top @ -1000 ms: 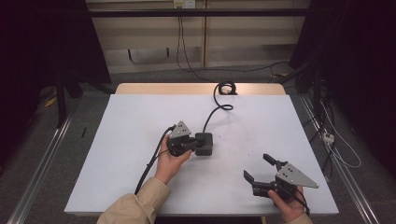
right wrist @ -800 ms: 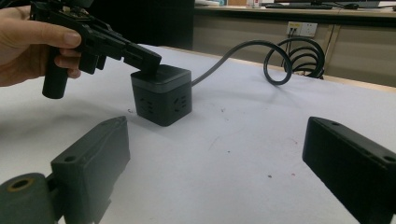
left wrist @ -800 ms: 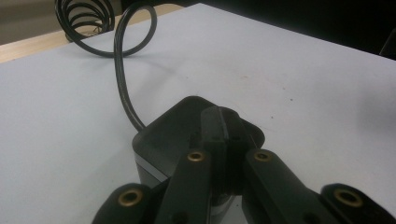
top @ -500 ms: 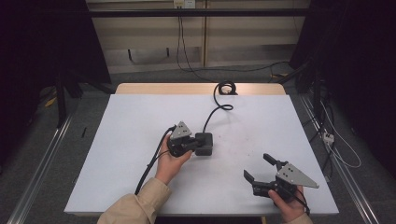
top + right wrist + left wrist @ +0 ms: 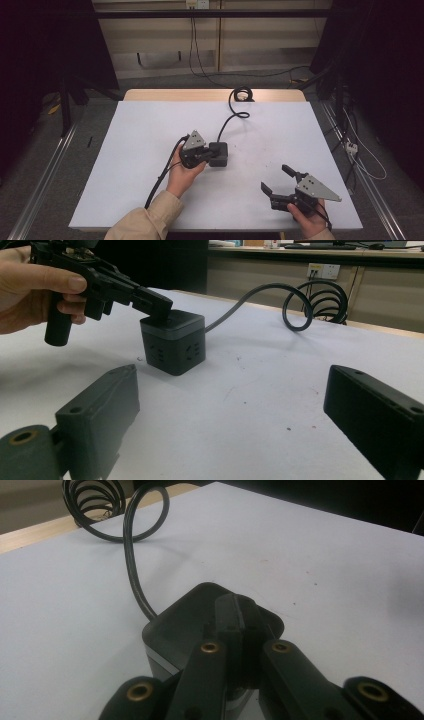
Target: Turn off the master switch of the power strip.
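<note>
A black cube power socket (image 5: 220, 155) (image 5: 172, 347) (image 5: 170, 627) stands near the middle of the white table (image 5: 140, 130). Its black cable (image 5: 231, 117) (image 5: 132, 570) runs to a coil (image 5: 242, 94) (image 5: 312, 302) at the far edge. My left gripper (image 5: 209, 156) (image 5: 234, 611) (image 5: 157, 307) is shut, pads pressed together with nothing between them, and its tips rest on the socket's top face. My right gripper (image 5: 275, 178) (image 5: 232, 390) stands open at the near right, well apart from the socket, with nothing between its jaws.
A person's hand (image 5: 30, 287) and beige sleeve (image 5: 145, 222) hold the left gripper, whose own cable (image 5: 162, 175) trails toward the near edge. Dark floor, rails and loose wires (image 5: 355, 150) surround the table.
</note>
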### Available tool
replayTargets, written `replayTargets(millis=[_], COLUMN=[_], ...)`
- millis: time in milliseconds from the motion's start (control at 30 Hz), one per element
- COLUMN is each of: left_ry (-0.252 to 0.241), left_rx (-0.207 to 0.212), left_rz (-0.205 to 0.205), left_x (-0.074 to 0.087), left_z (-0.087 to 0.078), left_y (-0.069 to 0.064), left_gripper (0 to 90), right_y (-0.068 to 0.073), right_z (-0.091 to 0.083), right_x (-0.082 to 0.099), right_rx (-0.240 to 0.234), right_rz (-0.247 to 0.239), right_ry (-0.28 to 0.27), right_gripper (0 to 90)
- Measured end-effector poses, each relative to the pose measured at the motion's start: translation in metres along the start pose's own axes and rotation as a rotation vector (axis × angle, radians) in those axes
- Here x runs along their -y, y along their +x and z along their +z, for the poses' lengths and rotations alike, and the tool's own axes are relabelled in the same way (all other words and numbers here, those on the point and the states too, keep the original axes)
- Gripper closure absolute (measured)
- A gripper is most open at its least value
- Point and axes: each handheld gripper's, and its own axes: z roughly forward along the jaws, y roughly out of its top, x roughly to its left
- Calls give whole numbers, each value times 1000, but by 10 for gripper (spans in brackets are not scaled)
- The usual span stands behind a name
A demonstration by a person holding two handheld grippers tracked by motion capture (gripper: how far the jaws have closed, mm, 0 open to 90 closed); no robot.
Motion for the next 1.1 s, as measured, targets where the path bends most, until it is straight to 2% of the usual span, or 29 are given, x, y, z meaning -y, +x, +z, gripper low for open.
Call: replayTargets(millis=[200,467,1100], left_ry=[1,16,13], left_rx=[6,-9,-5], left_rz=[-12,9,-23], left_x=[0,-1,-1], left_z=[0,0,0], left_y=[1,-2,0], left_gripper=[900,900,900], right_y=[0,-1,-2], right_z=[0,0,-1], right_x=[0,0,0], right_rx=[-1,1,1], right_rz=[-3,-5,-3], right_ry=[2,1,1], right_gripper=[73,74,75])
